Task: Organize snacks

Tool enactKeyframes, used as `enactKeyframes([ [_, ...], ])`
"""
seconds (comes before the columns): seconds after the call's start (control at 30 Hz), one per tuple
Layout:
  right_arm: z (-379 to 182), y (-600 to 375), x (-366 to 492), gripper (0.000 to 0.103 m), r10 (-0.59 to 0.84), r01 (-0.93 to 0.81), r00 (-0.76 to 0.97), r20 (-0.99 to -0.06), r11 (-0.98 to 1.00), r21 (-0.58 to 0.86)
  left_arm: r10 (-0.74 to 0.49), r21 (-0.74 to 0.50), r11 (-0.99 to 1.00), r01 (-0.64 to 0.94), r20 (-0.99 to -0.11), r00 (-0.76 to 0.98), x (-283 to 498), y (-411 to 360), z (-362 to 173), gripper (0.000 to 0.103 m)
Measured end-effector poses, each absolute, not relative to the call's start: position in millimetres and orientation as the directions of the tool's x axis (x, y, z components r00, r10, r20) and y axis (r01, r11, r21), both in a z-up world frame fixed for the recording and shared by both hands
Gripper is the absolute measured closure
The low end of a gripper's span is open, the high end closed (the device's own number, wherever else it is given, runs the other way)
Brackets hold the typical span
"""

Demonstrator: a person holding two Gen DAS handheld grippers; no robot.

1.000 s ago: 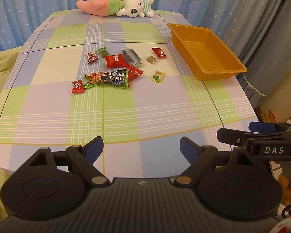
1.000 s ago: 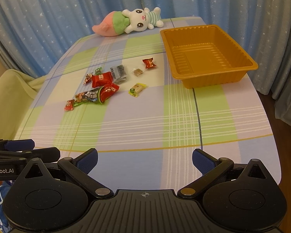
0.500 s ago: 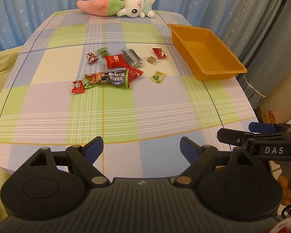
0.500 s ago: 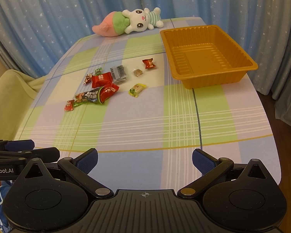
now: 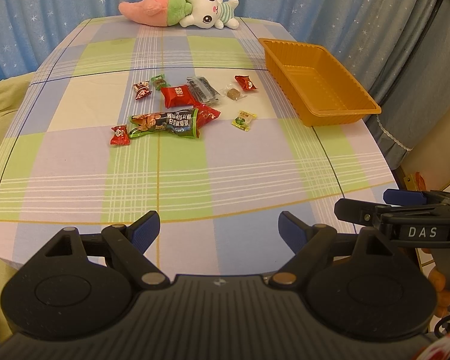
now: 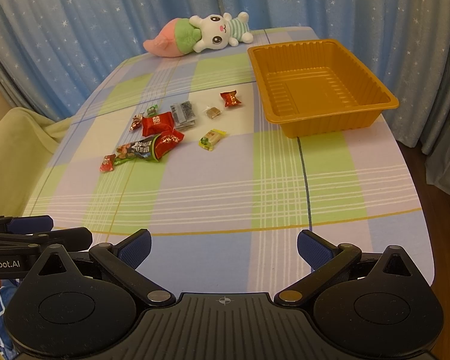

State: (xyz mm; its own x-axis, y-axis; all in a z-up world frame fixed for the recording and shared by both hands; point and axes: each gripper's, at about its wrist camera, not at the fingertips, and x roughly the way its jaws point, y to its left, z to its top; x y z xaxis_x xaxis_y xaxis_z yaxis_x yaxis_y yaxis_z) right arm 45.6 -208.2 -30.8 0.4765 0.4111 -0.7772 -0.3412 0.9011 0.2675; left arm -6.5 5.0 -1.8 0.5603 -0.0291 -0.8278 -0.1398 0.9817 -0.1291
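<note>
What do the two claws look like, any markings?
Both alike: black plastic, round ribbed housings, hinged arms with brass pins, blue ribbed pads. The left claw reads "nRobot.AI" on its side in the right view; the right claw reads "DAS" in the left view.

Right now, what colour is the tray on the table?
Orange, a plain ribbed plastic tray with nothing in it. It shows best in the right wrist view.

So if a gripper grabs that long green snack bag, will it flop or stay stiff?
The green bag would probably flop: it looks like thin, crinkled foil lying flat on the table. It is likely light for its size. Its shiny wrap may slip, and one end lies on a red packet, which might shift too.
</note>
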Motion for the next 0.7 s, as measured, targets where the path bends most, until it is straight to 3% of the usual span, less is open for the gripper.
enactKeyframes([
  [0.7,-29.0,-207.0,49.1,0.0,0.421,-0.351,0.465,-0.779,0.895,0.274,-0.016,-0.131,0.978,-0.164,-0.825,0.565,-6.1,-0.3,-0.6,0.018],
])
